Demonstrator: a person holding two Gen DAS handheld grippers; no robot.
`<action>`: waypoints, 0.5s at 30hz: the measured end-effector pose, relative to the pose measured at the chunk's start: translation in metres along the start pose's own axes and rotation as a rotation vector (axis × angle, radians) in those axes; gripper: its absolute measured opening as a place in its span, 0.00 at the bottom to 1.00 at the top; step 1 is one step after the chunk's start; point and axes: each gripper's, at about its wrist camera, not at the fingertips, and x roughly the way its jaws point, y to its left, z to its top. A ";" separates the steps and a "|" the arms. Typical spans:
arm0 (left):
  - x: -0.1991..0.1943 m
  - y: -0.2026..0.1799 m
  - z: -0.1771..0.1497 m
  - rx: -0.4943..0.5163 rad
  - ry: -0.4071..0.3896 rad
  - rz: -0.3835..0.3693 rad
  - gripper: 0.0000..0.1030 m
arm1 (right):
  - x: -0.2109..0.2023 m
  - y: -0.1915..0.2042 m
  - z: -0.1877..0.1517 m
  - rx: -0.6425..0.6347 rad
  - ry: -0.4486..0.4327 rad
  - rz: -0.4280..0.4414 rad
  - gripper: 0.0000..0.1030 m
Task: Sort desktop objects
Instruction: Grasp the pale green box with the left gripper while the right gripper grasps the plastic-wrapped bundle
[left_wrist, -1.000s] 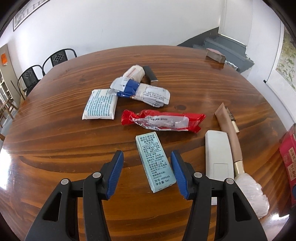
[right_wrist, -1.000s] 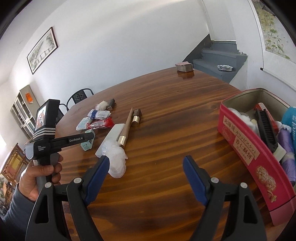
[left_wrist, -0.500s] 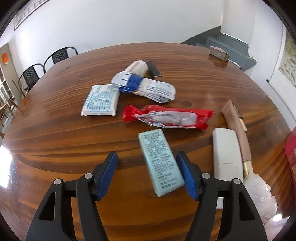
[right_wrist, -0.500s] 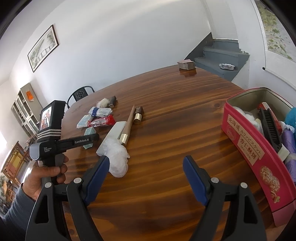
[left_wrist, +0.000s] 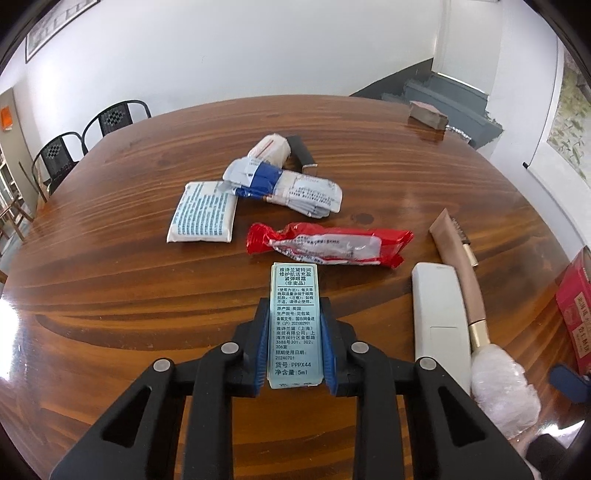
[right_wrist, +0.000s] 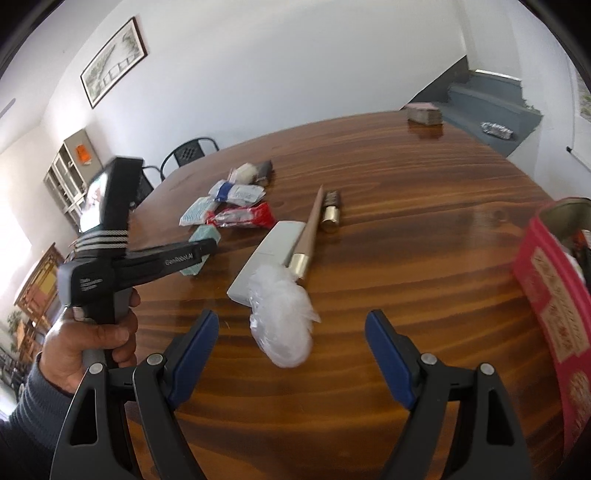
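Observation:
My left gripper (left_wrist: 294, 314) is shut on a light blue printed box (left_wrist: 293, 284), its blue pads pressing both long sides just above the round wooden table (left_wrist: 110, 295). The right wrist view shows that same gripper (right_wrist: 207, 245), held by a hand (right_wrist: 88, 343), gripping the box (right_wrist: 207, 233). My right gripper (right_wrist: 291, 321) is open with nothing between its fingers, hovering just short of a crumpled white plastic bag (right_wrist: 277, 295). A red tin (right_wrist: 546, 280) with several items inside stands at the right.
Beyond the box lie a red packet (left_wrist: 328, 243), a white tissue pack (left_wrist: 203, 218), blue-and-white sachets (left_wrist: 288, 188) and a small roll (left_wrist: 269, 147). A flat white case (left_wrist: 439, 314) and a tan tube (left_wrist: 458, 258) lie right. A brown block (left_wrist: 426, 114) sits far back.
The left jaws widened, then closed on the light blue box, which now lies straight between them. My right gripper shifted left toward the white bag, leaving the red tin farther right.

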 end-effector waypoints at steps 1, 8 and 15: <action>-0.002 0.000 0.001 -0.002 -0.005 -0.003 0.26 | 0.006 0.000 0.002 0.001 0.015 0.004 0.82; -0.007 0.000 0.002 -0.001 -0.012 -0.011 0.26 | 0.035 -0.001 0.011 0.011 0.086 -0.022 0.82; -0.010 -0.005 0.002 0.009 -0.015 -0.018 0.26 | 0.041 0.001 0.009 -0.016 0.100 -0.047 0.46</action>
